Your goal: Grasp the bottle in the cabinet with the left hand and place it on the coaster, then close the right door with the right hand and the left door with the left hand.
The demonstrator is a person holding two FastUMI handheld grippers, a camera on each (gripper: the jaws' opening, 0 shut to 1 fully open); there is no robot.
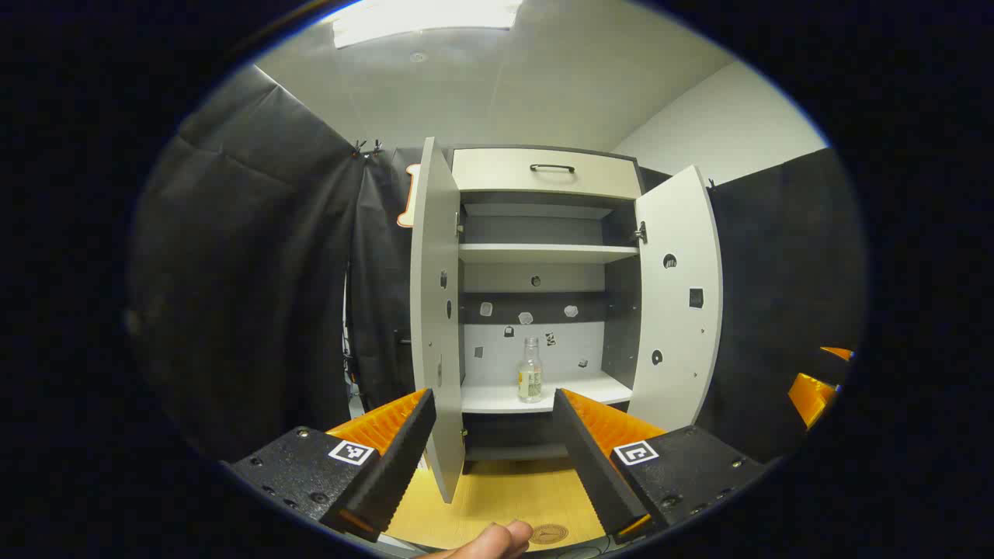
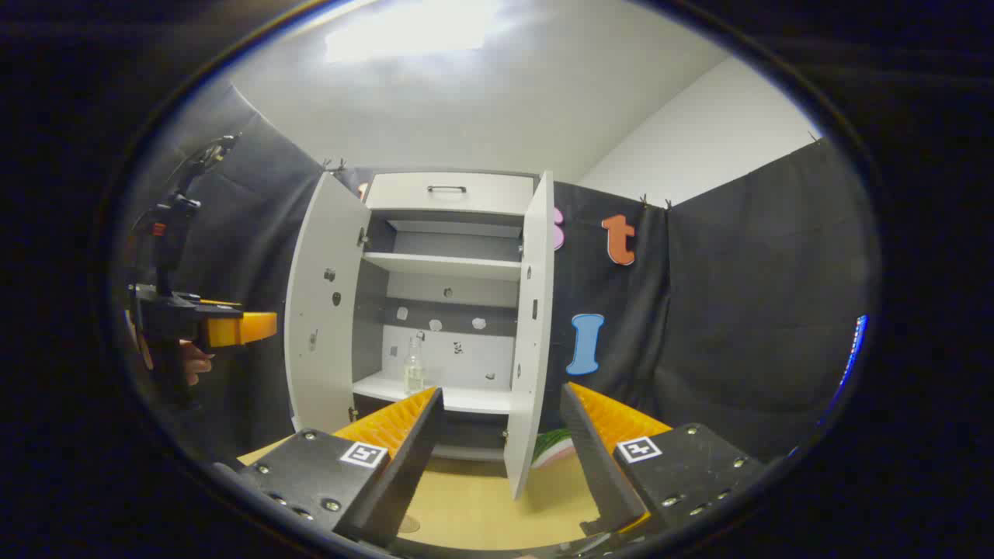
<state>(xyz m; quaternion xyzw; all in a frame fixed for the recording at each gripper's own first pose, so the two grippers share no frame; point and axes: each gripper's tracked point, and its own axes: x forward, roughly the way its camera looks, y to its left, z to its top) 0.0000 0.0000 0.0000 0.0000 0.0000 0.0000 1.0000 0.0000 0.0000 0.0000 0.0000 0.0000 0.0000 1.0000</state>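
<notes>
A small clear bottle (image 1: 530, 379) stands upright on the lower shelf of the open cabinet (image 1: 543, 253), well ahead of my left gripper (image 1: 493, 400). That gripper is open with nothing between its fingers. The left door (image 1: 435, 326) and right door (image 1: 679, 310) both stand wide open. A round coaster (image 1: 548, 533) lies on the wooden table (image 1: 505, 493), just below the gripper. In the right gripper view, my right gripper (image 2: 501, 396) is open and empty, facing the right door (image 2: 532, 334) edge-on. The bottle (image 2: 413, 369) stands beyond its left finger, and the left gripper (image 2: 225, 328) is at far left.
A shut drawer (image 1: 547, 172) with a dark handle tops the cabinet. A person's fingertip (image 1: 485, 542) shows at the bottom edge. A green and red object (image 2: 555, 449) lies on the table behind the right door. Black cloth walls enclose both sides.
</notes>
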